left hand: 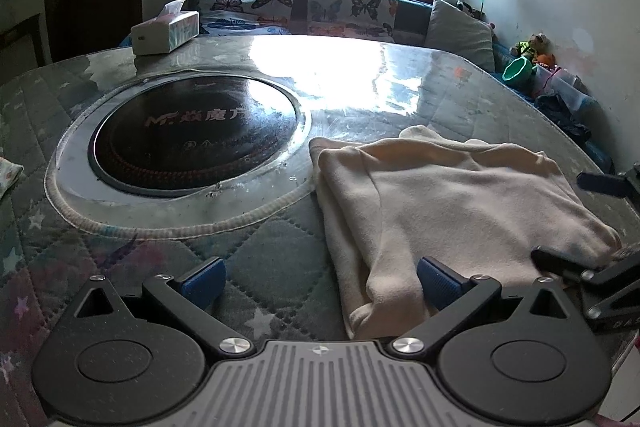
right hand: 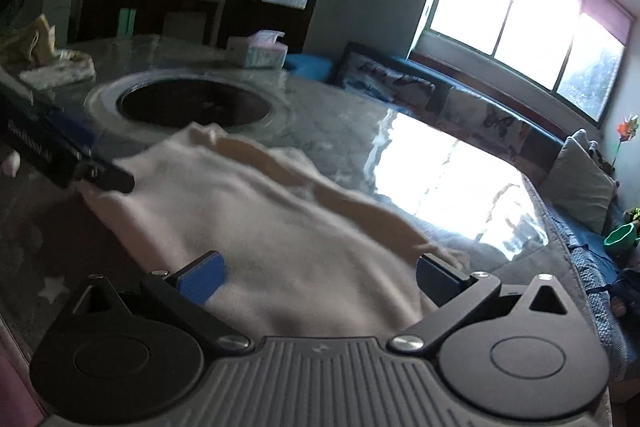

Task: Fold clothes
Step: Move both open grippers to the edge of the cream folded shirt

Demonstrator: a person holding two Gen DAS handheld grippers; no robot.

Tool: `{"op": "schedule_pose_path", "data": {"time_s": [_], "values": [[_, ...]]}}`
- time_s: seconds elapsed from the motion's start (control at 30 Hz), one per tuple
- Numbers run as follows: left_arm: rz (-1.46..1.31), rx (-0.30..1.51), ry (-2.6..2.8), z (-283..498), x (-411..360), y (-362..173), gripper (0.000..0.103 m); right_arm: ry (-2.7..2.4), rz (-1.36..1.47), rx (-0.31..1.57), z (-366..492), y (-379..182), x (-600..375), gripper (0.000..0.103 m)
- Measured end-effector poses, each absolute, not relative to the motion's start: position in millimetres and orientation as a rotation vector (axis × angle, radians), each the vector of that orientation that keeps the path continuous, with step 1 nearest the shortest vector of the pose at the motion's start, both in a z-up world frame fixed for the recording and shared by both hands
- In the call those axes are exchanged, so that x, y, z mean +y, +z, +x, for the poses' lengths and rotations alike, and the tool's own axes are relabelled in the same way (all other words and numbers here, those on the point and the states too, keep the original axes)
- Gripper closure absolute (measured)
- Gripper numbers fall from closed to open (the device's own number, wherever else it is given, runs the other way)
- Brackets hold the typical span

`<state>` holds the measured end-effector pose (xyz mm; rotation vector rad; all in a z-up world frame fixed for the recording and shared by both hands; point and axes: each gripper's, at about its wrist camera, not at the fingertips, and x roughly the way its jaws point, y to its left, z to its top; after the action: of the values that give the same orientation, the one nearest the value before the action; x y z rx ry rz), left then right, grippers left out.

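Here, the cream garment (left hand: 452, 195) lay folded on the quilted table cover (left hand: 260, 255), just right of the round black cooktop (left hand: 192, 139) set in the tabletop. The left gripper (left hand: 320, 281) hung low at the garment's near edge, jaws spread wide; the left blue pad (left hand: 204, 281) sat over bare quilting, the right pad beside the cloth's near corner, gripping nothing. The right gripper (right hand: 318, 279) hovered over the same garment (right hand: 256, 211), jaws likewise spread, cloth beneath both pads; contact could not be told. A tissue box (left hand: 166, 31) stood at the table's far edge. A butterfly-print cushion (left hand: 348, 11) lay under the window.
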<state>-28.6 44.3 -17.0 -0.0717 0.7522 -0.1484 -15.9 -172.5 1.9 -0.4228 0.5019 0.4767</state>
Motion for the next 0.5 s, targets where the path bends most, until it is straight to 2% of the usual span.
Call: {"op": "schedule_pose_path", "data": {"time_s": [0.23, 0.5], "values": [[-0.072, 0.744, -0.154, -32, 47, -13, 0.000, 0.507, -0.399, 0.488, -21, 20, -173, 0.000], [-0.100, 0.752, -0.154, -37, 54, -12, 0.000, 0.566, -0.422, 0.544, -23, 15, -166, 0.000]]}}
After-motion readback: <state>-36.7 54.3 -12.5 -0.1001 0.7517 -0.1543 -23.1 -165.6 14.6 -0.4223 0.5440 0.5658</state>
